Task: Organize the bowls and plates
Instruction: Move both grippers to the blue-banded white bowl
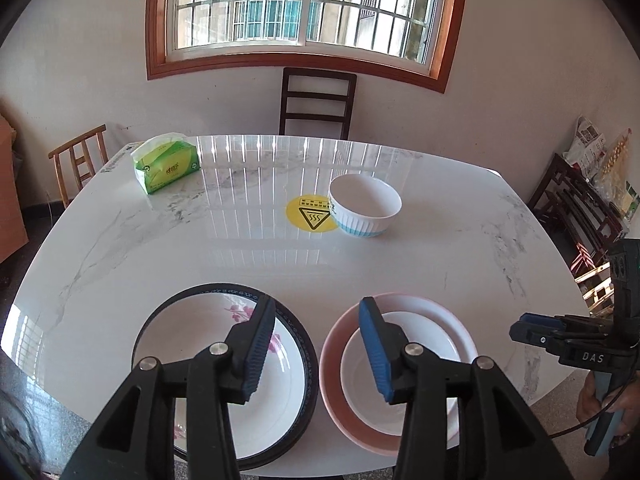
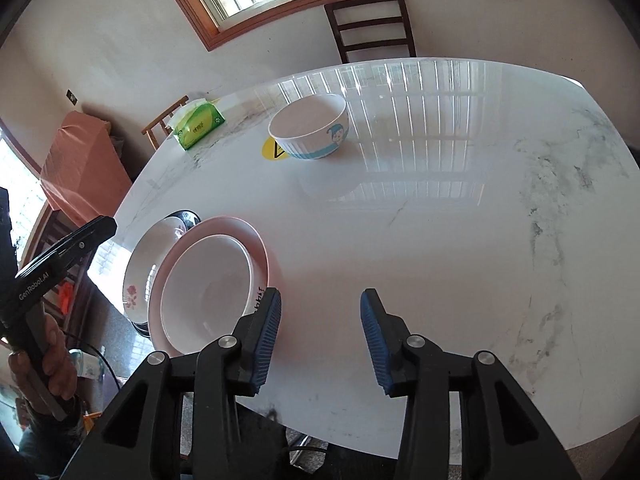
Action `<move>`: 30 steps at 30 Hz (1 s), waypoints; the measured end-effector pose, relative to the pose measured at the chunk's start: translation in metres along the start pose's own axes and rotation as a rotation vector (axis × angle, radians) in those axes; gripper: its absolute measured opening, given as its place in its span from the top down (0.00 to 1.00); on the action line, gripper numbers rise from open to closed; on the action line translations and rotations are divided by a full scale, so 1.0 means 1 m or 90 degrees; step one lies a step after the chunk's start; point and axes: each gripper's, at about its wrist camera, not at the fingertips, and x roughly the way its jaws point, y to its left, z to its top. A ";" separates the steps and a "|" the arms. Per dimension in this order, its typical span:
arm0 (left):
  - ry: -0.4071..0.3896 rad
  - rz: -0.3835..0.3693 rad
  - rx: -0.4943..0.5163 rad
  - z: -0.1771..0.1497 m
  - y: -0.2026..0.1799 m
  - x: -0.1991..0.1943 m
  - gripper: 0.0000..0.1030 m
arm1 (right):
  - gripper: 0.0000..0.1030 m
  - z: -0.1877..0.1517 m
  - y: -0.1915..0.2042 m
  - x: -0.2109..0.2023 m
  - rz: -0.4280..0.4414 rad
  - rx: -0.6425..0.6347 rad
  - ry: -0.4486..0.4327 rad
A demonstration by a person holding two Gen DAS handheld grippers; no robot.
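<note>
1. My left tongs (image 1: 318,344) stand wide with nothing between the blue pads, hovering over the near edge of the bench (image 1: 224,256).
2. Under them, at 7 o'clock, sits the black-rimmed plate (image 1: 224,376) with pink flowers; at 5 o'clock, just beside it, the pink plate (image 1: 400,372) carries a white dish (image 1: 432,360).
3. The white bowl (image 1: 365,205) with blue stripes stands upright at 1 o'clock, well apart from the plates, touching a yellow warning sticker (image 1: 306,214).
4. A green tissue pack (image 1: 168,166) lies at 11 o'clock.
5. My right tongs (image 2: 320,338) are also wide and empty, above bare marble, with the pink plate just beside the left pad (image 2: 266,340).
</note>
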 end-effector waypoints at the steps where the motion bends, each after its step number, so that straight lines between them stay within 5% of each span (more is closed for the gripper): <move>1: 0.011 0.004 -0.003 0.000 0.002 0.006 0.57 | 0.55 -0.001 -0.006 0.002 0.009 0.015 0.005; 9: 0.090 -0.010 -0.027 -0.016 0.004 0.047 0.57 | 0.52 -0.007 -0.018 0.016 0.035 0.029 0.024; 18: 0.069 -0.014 -0.013 0.017 -0.007 0.061 0.57 | 0.50 0.013 -0.016 0.010 0.040 -0.010 -0.020; 22: 0.082 -0.015 -0.003 0.032 -0.008 0.082 0.57 | 0.36 0.022 -0.023 0.015 0.019 -0.024 -0.057; 30: 0.069 0.039 0.037 0.056 -0.010 0.125 0.57 | 0.36 0.043 -0.048 0.046 -0.017 -0.030 -0.100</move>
